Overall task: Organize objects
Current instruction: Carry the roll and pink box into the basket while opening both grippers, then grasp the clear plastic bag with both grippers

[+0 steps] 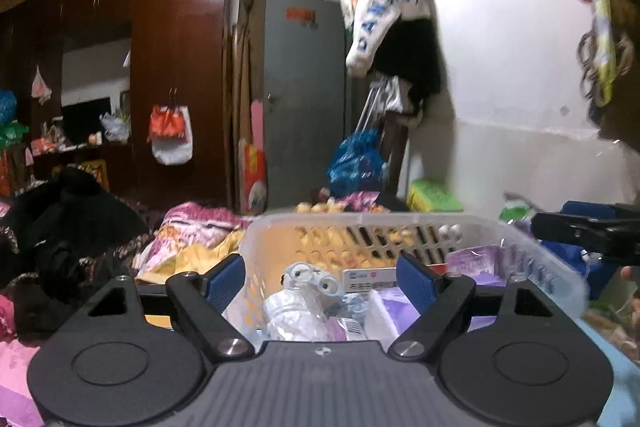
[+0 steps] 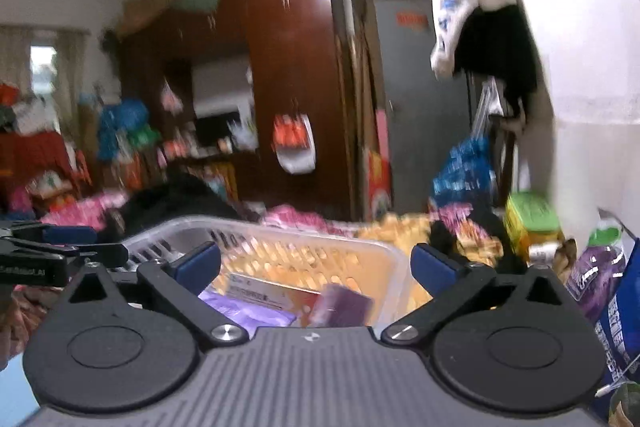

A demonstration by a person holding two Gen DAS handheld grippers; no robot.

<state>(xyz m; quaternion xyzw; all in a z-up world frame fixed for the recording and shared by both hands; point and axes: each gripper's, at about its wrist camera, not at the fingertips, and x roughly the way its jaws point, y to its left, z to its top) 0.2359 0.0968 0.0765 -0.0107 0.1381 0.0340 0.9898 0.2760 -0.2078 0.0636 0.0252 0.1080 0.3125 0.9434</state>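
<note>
The left claw point(image 1: 320, 277) stood wide open and empty over the translucent white plastic basket point(image 1: 552, 251), above a clear crinkled packet point(image 1: 292, 315) inside. The right claw point(image 2: 316, 263) gaped widest, gripping nothing, a dark purple box point(image 2: 344, 307) below it.

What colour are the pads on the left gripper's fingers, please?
Blue pads on black arms, clearest in the left wrist view.

basket point(image 1: 400, 223): translucent white, slotted | pouch point(image 2: 248, 311): lilac | small box point(image 2: 344, 307): dark purple | wardrobe point(image 1: 180, 67): reddish-brown | door point(image 1: 304, 99): grey | finger pads point(image 1: 226, 279): blue
</note>
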